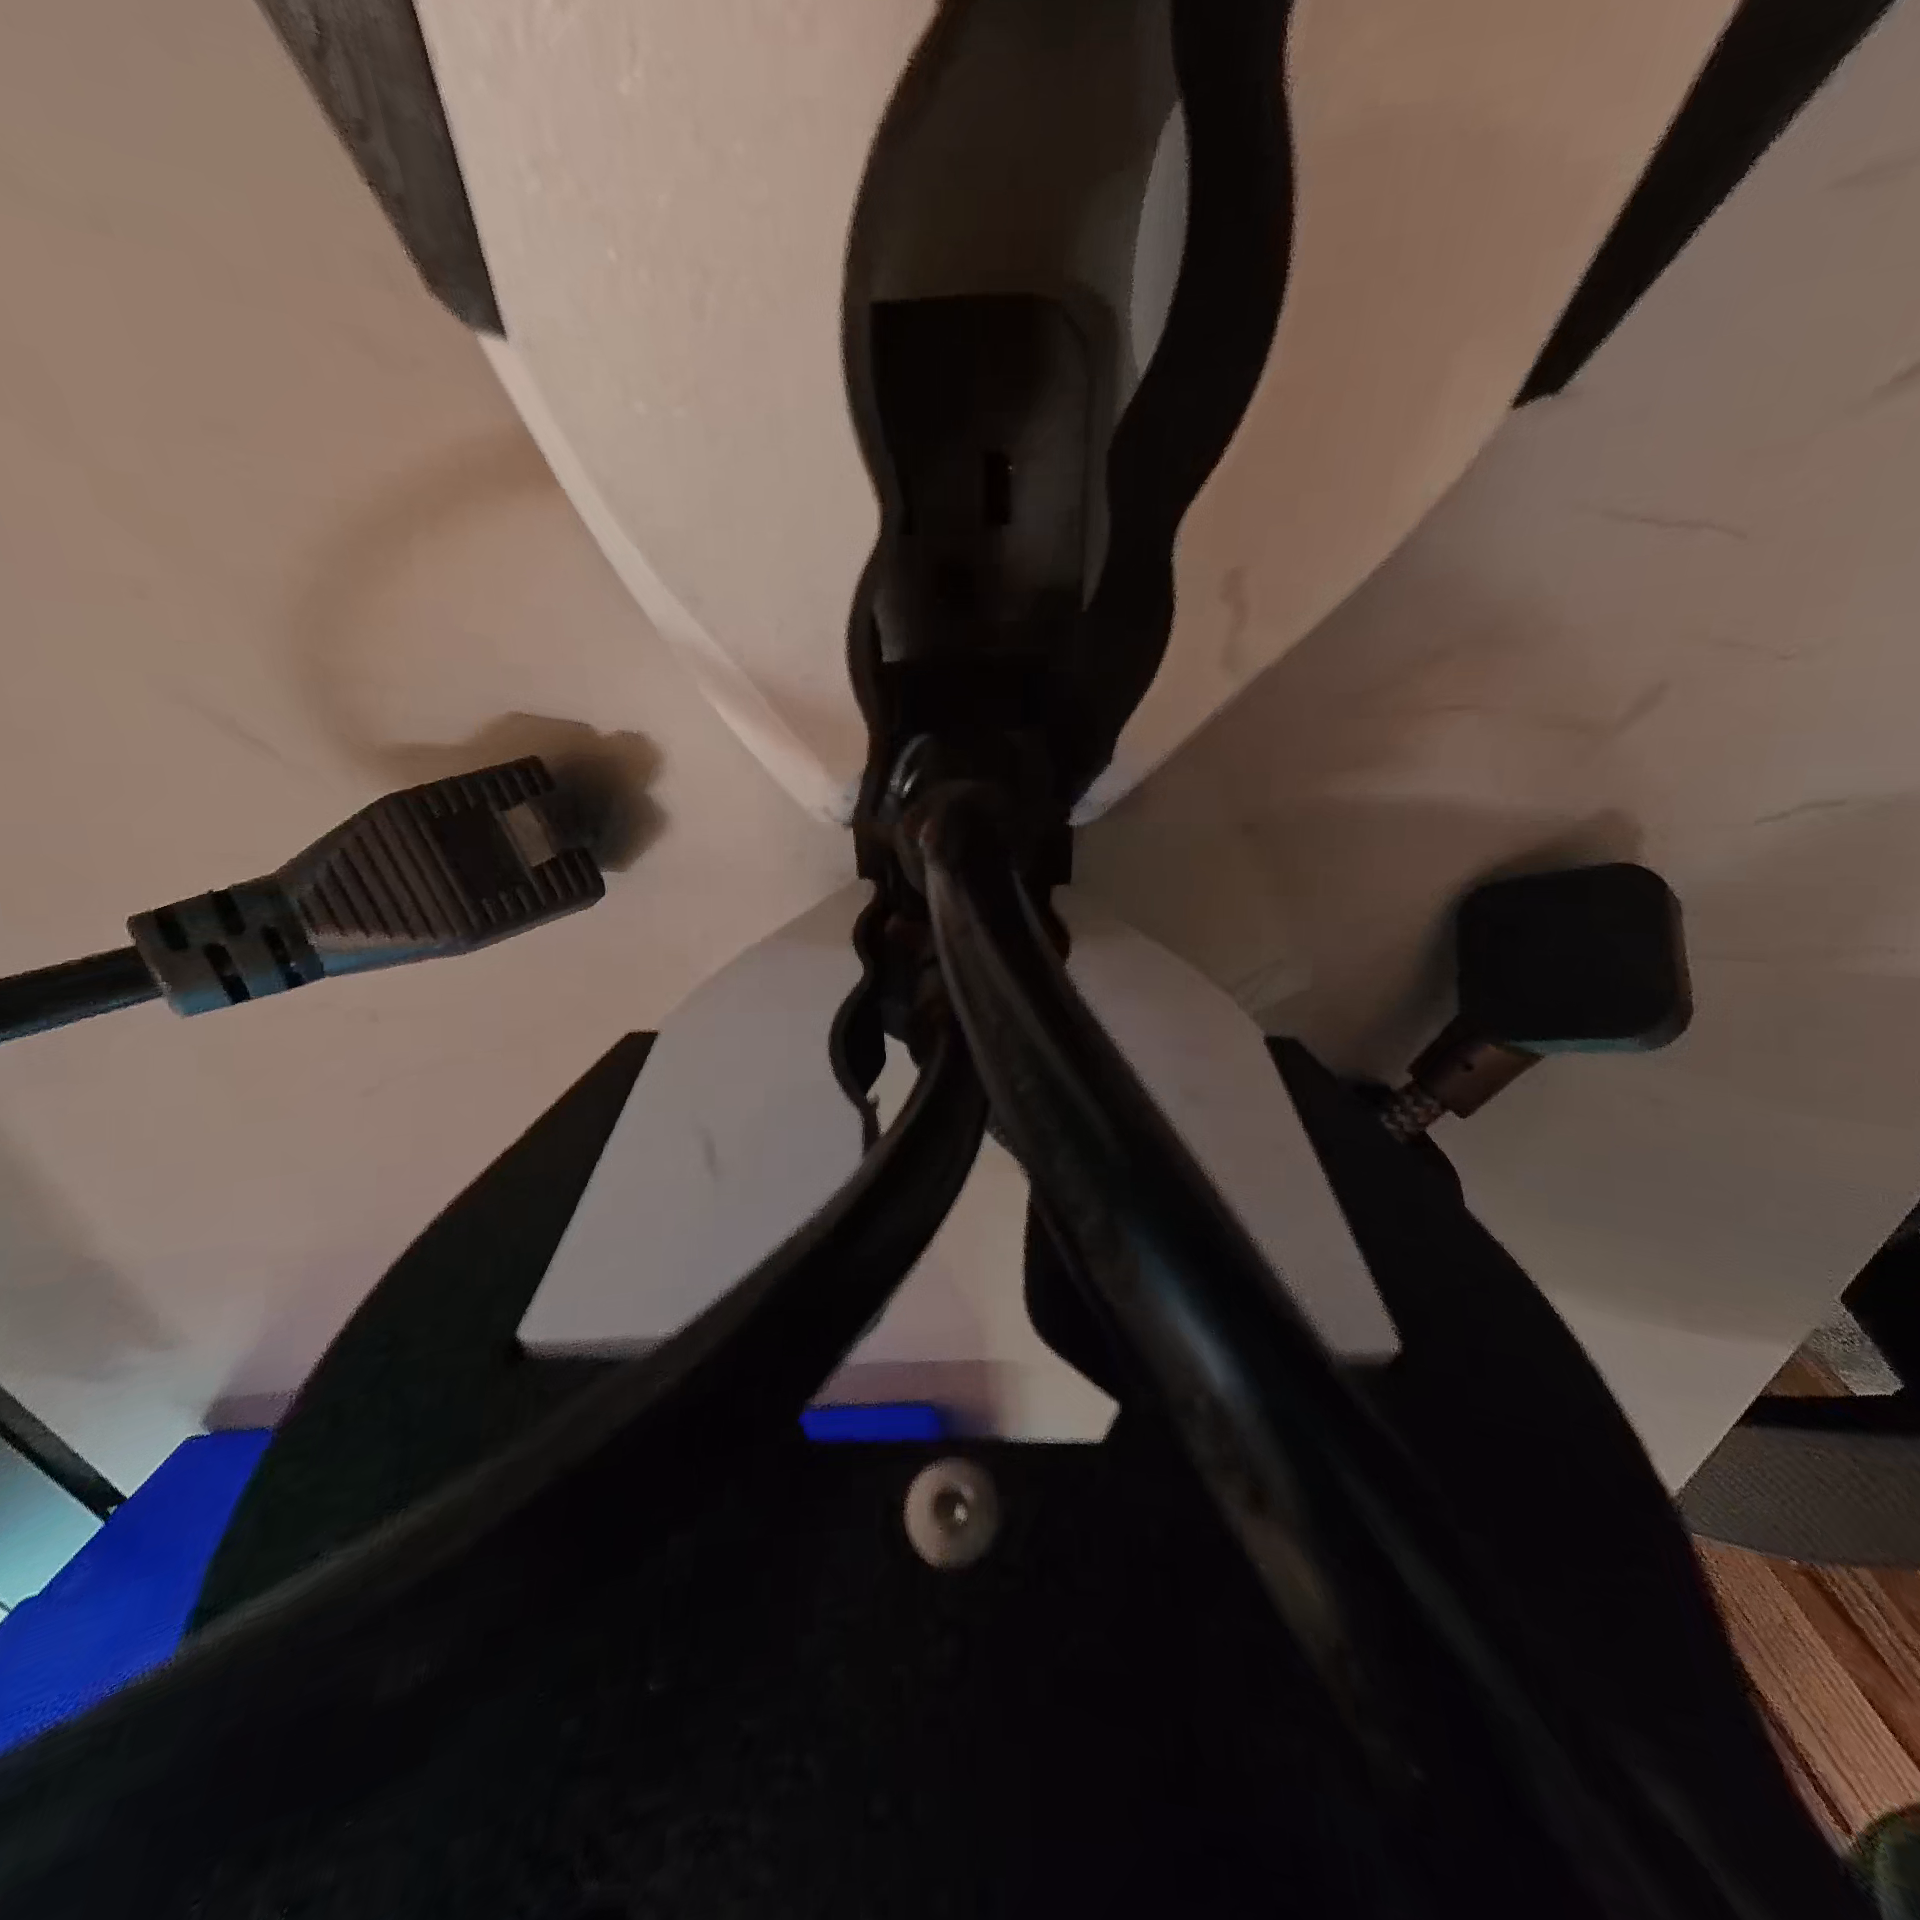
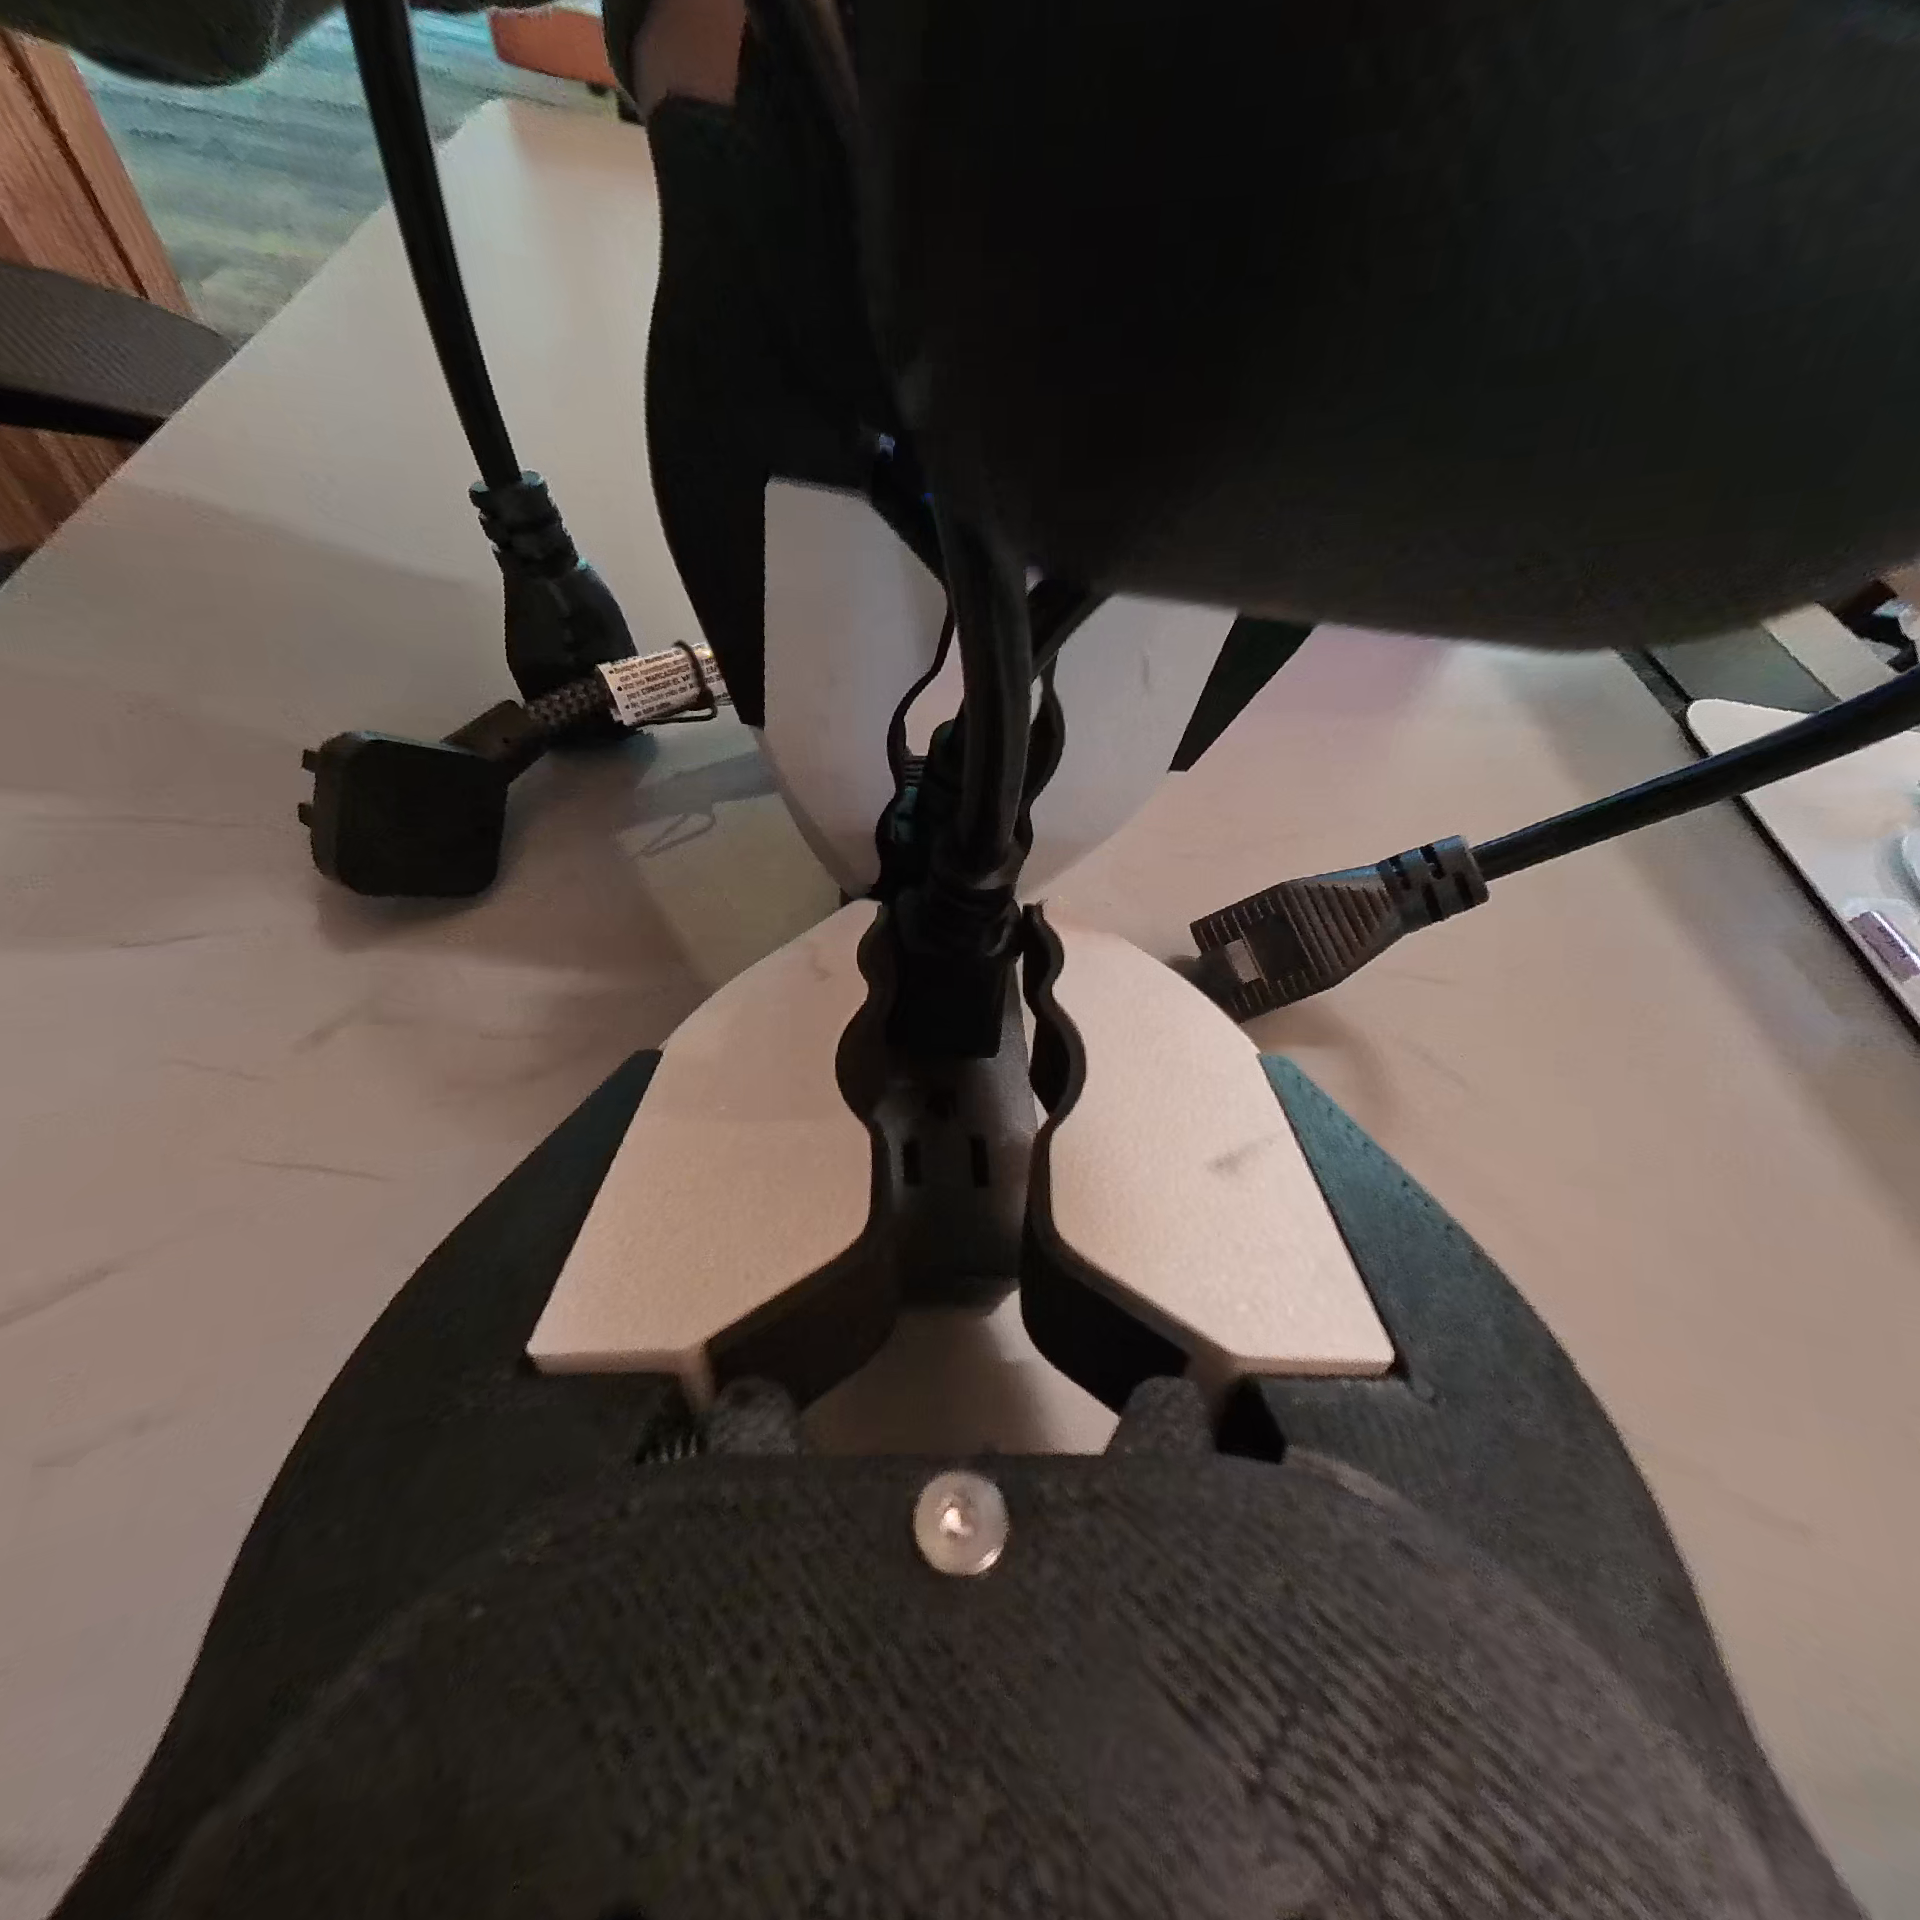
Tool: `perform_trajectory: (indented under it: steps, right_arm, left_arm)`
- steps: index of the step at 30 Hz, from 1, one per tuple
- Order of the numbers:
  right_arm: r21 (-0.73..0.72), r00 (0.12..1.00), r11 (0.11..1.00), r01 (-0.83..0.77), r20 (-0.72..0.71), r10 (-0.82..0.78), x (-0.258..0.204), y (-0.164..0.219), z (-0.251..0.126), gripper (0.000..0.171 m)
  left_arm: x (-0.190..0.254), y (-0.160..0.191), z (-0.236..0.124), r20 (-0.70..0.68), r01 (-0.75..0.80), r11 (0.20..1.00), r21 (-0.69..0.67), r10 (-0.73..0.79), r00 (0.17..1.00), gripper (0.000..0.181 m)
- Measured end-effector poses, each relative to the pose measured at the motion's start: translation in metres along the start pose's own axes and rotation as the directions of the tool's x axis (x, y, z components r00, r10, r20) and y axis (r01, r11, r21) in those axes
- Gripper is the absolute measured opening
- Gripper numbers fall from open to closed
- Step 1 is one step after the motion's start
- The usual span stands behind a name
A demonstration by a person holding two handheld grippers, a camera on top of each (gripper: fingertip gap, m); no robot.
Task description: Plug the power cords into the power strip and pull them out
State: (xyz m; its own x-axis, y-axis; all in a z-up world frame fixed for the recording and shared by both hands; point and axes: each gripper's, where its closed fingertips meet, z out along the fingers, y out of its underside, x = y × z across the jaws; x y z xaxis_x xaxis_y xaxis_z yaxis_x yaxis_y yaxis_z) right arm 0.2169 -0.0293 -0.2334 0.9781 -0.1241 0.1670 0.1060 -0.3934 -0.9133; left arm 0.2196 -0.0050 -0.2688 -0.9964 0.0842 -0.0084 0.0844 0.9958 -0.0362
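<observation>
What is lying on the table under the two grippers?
On the table: a flat black plug and a ribbed plug. The spot directly below the power strip is covered.

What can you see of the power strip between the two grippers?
The power strip is a narrow dark grey plastic bar, held off the table, with slot pairs on its face. The right gripper is shut on its sides. A black plug sits at the far end of its face; whether fully seated is unclear. The left gripper is shut on that plug, its cords running back toward the left camera. The strip's full length is hidden.
</observation>
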Motion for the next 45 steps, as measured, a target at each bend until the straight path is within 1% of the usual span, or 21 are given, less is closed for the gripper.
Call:
perform_trajectory:
  steps: [3, 8, 12, 15, 16, 17, 20, 23, 27, 32, 36, 37, 40, 45]
  right_arm:
    - [-0.004, 0.999, 0.999, -0.038, 0.021, 0.038, 0.0, 0.0, 0.0, 0.023]
    - [-0.006, 0.997, 0.997, -0.072, -0.007, 0.072, 0.0, -0.001, 0.0, 0.023]
    - [-0.001, 0.987, 0.988, -0.157, -0.03, 0.157, -0.002, -0.002, -0.001, 0.022]
    - [0.013, 0.982, 0.982, -0.186, -0.032, 0.186, -0.002, -0.004, -0.001, 0.022]
    - [0.059, 0.977, 0.976, -0.209, -0.027, 0.211, -0.002, -0.011, -0.002, 0.014]
    - [0.06, 0.971, 0.97, -0.236, -0.014, 0.238, -0.002, -0.011, -0.002, 0.014]
    - [0.048, 0.978, 0.978, -0.201, -0.051, 0.203, 0.0, -0.009, -0.001, 0.016]
    - [0.049, 0.973, 0.974, -0.223, -0.054, 0.225, 0.0, -0.009, -0.002, 0.016]
    - [0.056, 0.971, 0.972, -0.228, -0.06, 0.231, -0.001, -0.01, -0.002, 0.015]
    - [0.073, 0.966, 0.965, -0.252, -0.046, 0.256, 0.001, -0.012, -0.001, 0.015]
    - [0.088, 0.947, 0.945, -0.316, -0.036, 0.32, 0.009, -0.012, 0.0, 0.015]
    - [0.093, 0.947, 0.944, -0.317, -0.03, 0.321, 0.008, -0.013, 0.0, 0.015]
    - [0.083, 0.965, 0.962, -0.259, -0.029, 0.262, -0.001, -0.014, -0.001, 0.015]
    - [0.078, 0.947, 0.945, -0.317, -0.029, 0.32, 0.008, -0.011, -0.002, 0.014]
  left_arm:
    - [0.0, 0.0, 0.0, 0.003, 0.011, 1.0, -0.009, -0.011, 1.0, 0.025]
    - [0.001, 0.0, 0.0, 0.009, 0.039, 0.997, -0.065, -0.039, 0.999, 0.025]
    - [0.001, 0.0, 0.0, 0.014, 0.032, 0.998, -0.061, -0.031, 0.999, 0.025]
    - [0.002, 0.0, 0.0, 0.014, 0.033, 0.998, -0.047, -0.033, 0.999, 0.025]
    - [0.002, 0.0, 0.0, 0.016, 0.03, 0.999, -0.043, -0.03, 0.999, 0.025]
    - [0.002, 0.0, 0.0, 0.015, 0.013, 0.999, -0.039, -0.013, 1.0, 0.025]
    - [0.001, -0.001, 0.0, 0.007, 0.033, 0.999, -0.027, -0.033, 0.999, 0.025]
    - [0.001, -0.001, 0.0, 0.001, 0.034, 0.999, 0.004, -0.034, 0.999, 0.025]
    - [0.002, -0.001, 0.0, 0.006, 0.035, 0.999, 0.006, -0.036, 0.999, 0.025]
    - [0.001, -0.001, -0.001, 0.002, 0.047, 0.999, 0.025, -0.047, 0.999, 0.025]
    - [-0.003, -0.001, -0.001, -0.002, 0.109, 0.993, 0.053, -0.11, 0.994, 0.025]
    - [-0.003, -0.001, -0.001, -0.002, 0.103, 0.993, 0.058, -0.104, 0.995, 0.025]
    - [0.002, -0.001, -0.001, 0.002, 0.04, 0.998, 0.042, -0.04, 0.999, 0.025]
    - [-0.001, -0.002, 0.0, 0.001, 0.08, 0.997, -0.013, -0.08, 0.997, 0.024]
